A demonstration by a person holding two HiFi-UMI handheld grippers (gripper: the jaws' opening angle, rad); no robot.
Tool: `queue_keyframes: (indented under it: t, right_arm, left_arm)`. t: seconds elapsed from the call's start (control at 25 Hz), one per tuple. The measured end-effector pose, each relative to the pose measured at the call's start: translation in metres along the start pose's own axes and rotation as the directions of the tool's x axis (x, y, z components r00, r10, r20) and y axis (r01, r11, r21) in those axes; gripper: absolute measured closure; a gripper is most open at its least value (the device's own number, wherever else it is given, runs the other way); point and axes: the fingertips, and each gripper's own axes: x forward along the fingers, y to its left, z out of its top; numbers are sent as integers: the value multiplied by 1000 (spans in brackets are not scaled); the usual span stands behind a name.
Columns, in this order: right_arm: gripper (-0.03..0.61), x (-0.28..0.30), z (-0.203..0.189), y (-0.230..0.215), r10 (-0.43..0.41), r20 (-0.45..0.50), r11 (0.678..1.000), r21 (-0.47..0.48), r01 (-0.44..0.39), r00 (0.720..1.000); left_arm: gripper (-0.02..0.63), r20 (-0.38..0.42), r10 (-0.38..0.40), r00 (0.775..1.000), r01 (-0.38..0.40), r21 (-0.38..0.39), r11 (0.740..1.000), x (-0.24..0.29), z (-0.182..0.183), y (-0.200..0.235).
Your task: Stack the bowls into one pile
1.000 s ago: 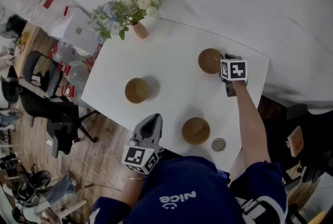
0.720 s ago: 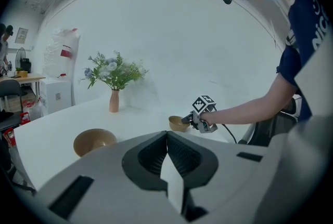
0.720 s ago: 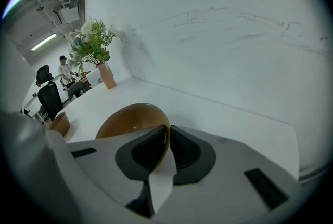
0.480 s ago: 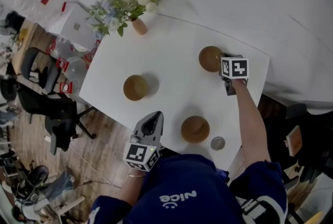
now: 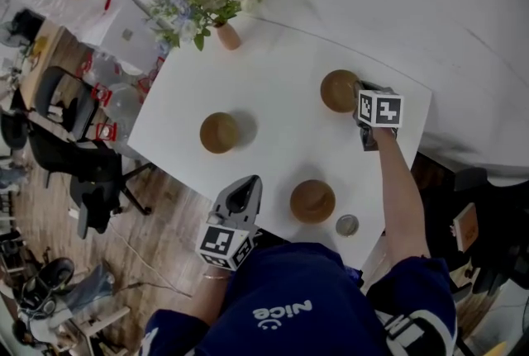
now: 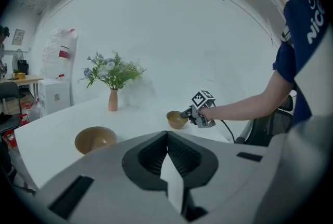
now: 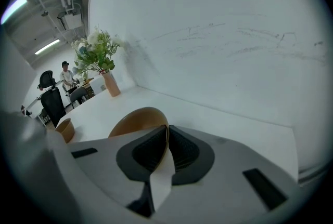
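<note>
A matt, smooth brown finish, perhaps wood, is shown by each bowl (image 5: 337, 90). The desk (image 5: 281, 140) is seen as smooth matt white, the floor (image 5: 169, 218) as wood planks. The left gripper (image 6: 167, 137) is seen in matt grey plastic, its pads (image 6: 151, 155) ribbed black.

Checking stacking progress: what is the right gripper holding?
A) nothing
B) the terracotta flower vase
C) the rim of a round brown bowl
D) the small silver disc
C: the right gripper has its jaws pinched on the rim of the round brown bowl.
</note>
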Motion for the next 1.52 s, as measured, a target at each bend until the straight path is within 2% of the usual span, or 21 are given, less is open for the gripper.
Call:
queue_keyframes:
  t: [0.24,0.4,0.84,1.04,1.52]
  right_arm:
    - [541,-33,7,13,-20,56,998,-60,23,998]
    - [541,-56,12,25,-4,95,999,-50,9,995]
    - [541,-123,17,62,4,173,1000,-31,2,985]
    - [541,-150,8,80,-8,203,1000,-26,14,979]
    - [541,-200,-28,109,-57,211,998,9,56,976]
  left_arm:
    - [595,16,-3,1000,4,-28,1000,-14,-4,0]
    - [596,27,-33,999,33,-2,999,-21,-4,-9]
    - [596,69,-98,993,99,-14,995,-40,-6,-18]
    - [596,54,-88,995,89,-25,996,-50,-17,-8]
    - [597,95,-145,985,150,-49,988,-61,-13,3]
